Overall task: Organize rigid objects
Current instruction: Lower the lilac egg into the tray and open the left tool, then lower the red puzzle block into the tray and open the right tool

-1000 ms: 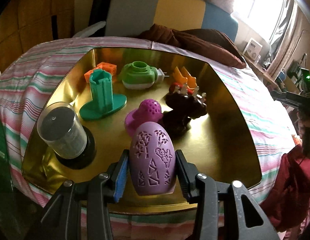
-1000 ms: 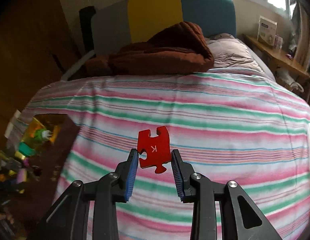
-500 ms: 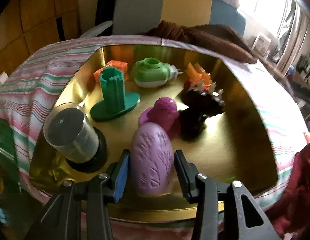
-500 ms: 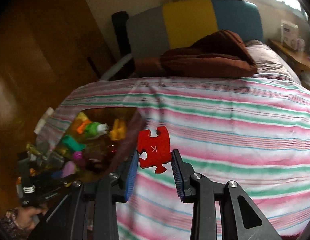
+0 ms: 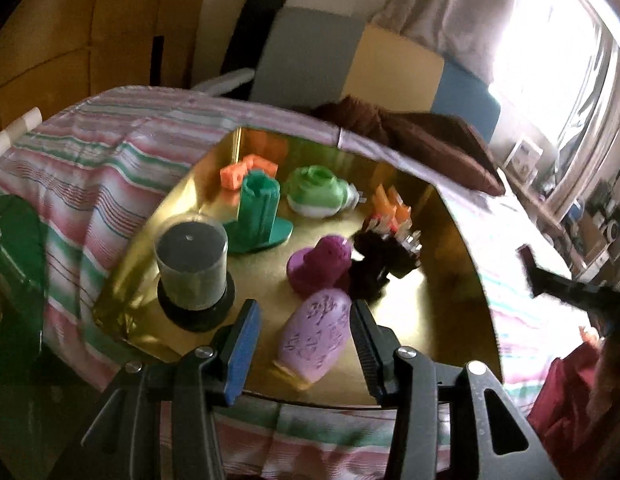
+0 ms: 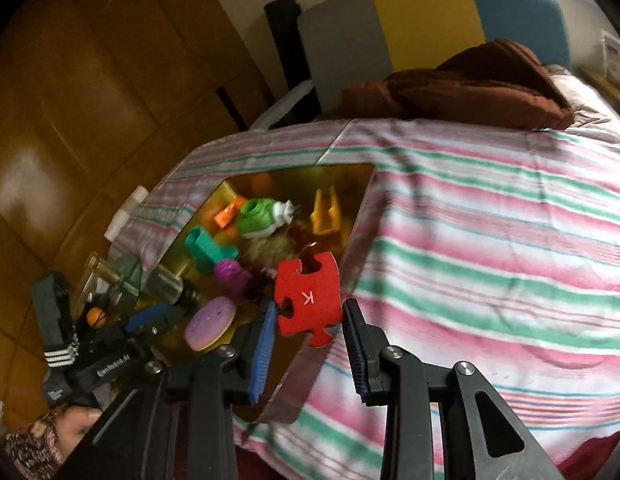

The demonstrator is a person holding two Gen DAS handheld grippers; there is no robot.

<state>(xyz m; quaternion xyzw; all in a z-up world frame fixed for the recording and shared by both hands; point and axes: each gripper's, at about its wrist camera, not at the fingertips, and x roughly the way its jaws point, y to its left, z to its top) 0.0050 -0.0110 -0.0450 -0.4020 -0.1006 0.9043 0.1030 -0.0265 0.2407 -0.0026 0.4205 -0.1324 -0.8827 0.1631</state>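
A flat red jigsaw piece [image 6: 308, 298] printed with a white "K" is gripped by the right gripper [image 6: 308, 330] above the gold metal tray [image 5: 450, 280]. The left gripper [image 5: 302, 344], marked "GenRobot.AI", is opening around a lilac embossed egg-shaped toy [image 5: 316, 334] lying in the tray.

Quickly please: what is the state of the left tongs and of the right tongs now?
Left tongs: opening, pads clear of the lilac oval piece lying between them.
Right tongs: closed, holding the red puzzle piece.
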